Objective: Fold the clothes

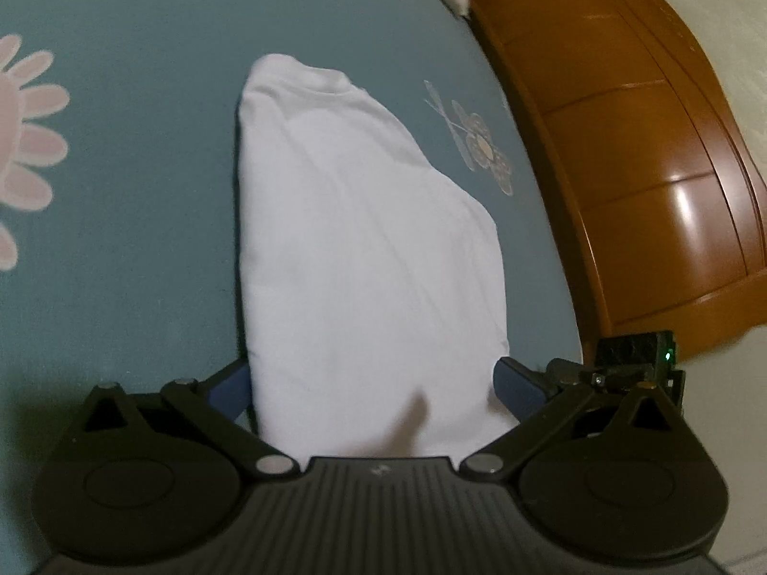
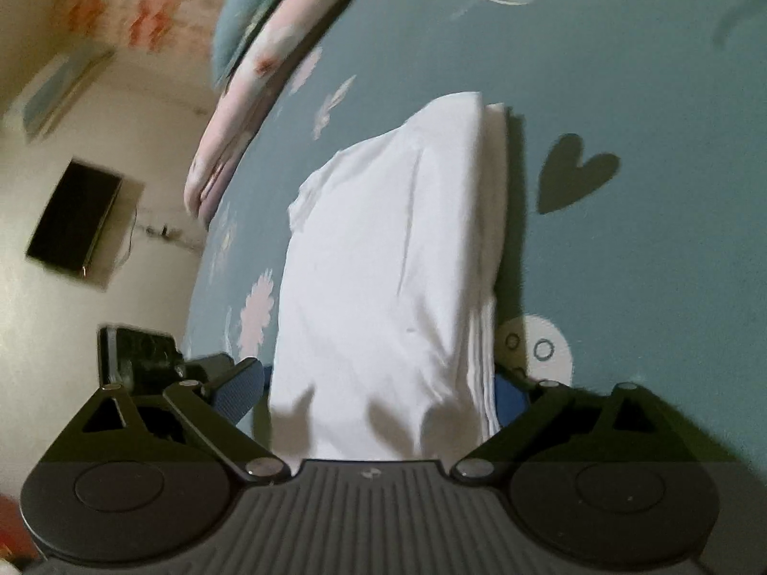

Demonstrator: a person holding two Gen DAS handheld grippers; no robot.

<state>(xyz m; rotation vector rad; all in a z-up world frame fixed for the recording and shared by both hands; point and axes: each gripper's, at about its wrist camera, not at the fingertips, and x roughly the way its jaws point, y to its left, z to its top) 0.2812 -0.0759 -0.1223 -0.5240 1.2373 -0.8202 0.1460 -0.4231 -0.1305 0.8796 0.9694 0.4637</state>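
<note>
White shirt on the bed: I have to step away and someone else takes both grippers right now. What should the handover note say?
Left gripper: jaws wide apart, one finger on each side of the near end of the white shirt; whether it grips is unclear.
Right gripper: the same, spread around the near end of the shirt, stacked layers showing at its right edge.
Shirt: lies lengthwise on the teal bedsheet, collar at the far end, beside the wooden headboard.
Done: both sides look folded in, leaving a narrow strip.
Left: probably fold the near end up toward the collar, then smooth.
</note>
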